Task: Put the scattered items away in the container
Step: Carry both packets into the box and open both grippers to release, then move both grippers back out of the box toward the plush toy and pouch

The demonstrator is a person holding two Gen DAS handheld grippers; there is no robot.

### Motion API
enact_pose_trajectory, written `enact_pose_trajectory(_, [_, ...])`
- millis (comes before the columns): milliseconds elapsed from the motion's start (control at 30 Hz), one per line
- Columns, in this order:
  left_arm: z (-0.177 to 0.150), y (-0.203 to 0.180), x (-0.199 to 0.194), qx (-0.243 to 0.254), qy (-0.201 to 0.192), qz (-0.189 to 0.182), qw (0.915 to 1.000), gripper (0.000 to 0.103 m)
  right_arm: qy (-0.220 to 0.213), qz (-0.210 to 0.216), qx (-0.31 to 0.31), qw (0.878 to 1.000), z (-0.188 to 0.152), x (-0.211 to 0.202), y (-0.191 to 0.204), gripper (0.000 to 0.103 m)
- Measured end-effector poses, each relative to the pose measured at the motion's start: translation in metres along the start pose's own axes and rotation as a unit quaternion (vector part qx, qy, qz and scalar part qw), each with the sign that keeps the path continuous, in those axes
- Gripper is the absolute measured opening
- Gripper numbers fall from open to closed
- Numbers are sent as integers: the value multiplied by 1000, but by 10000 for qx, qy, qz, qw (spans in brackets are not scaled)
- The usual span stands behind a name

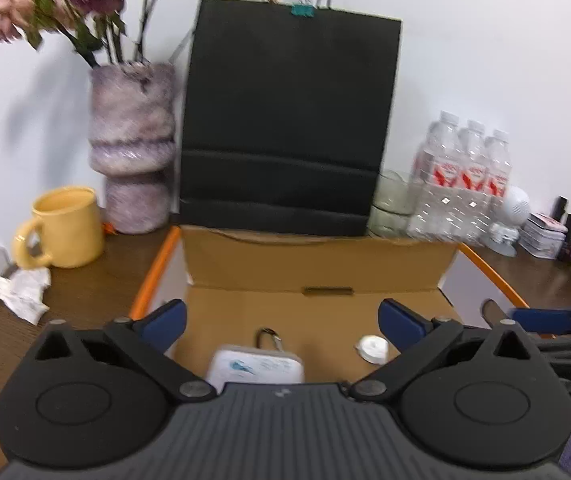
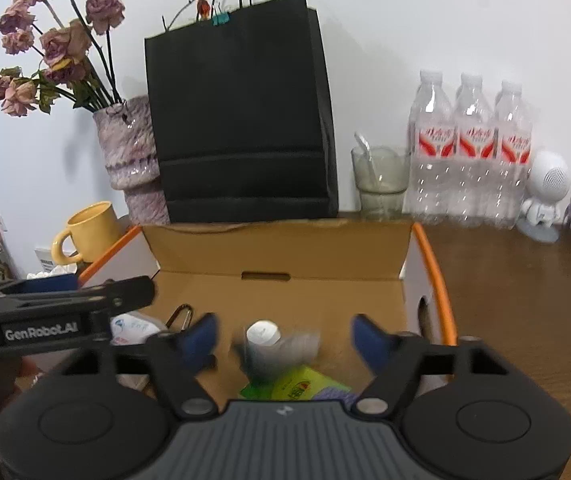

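An open cardboard box [image 1: 317, 264] with orange-edged sides sits on the wooden desk; it also shows in the right wrist view [image 2: 277, 252]. Inside lie a white tissue pack [image 1: 255, 368], a metal carabiner [image 1: 269, 338] and a small white bottle [image 1: 372, 349], which appears blurred in the right wrist view [image 2: 263, 336] beside a green packet [image 2: 299, 388]. My left gripper [image 1: 281, 320] is open and empty above the box. My right gripper [image 2: 285, 334] is open and empty above the box, and its finger shows at the left wrist view's right edge [image 1: 541, 319].
A black paper bag [image 1: 289, 120] stands behind the box. A vase of dried roses [image 1: 133, 148], a yellow mug [image 1: 67, 228] and crumpled paper [image 1: 13, 290] are at the left. A glass [image 2: 381, 180], water bottles [image 2: 471, 152], a white figurine [image 2: 545, 196] and tins are at the right.
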State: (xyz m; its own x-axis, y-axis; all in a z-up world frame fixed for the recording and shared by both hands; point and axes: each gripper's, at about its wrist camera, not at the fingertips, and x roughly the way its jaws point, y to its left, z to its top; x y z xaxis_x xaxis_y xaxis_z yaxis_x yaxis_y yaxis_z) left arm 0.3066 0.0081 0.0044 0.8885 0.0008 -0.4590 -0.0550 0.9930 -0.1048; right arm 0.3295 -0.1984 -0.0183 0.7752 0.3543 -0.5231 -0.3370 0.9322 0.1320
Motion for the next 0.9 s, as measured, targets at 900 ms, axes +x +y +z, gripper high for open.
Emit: enact_pose_trajectory(900, [-1, 4, -19, -137, -219, -79, 9996, 103, -109, -151, -171, 9997, 6, -16, 9, 103])
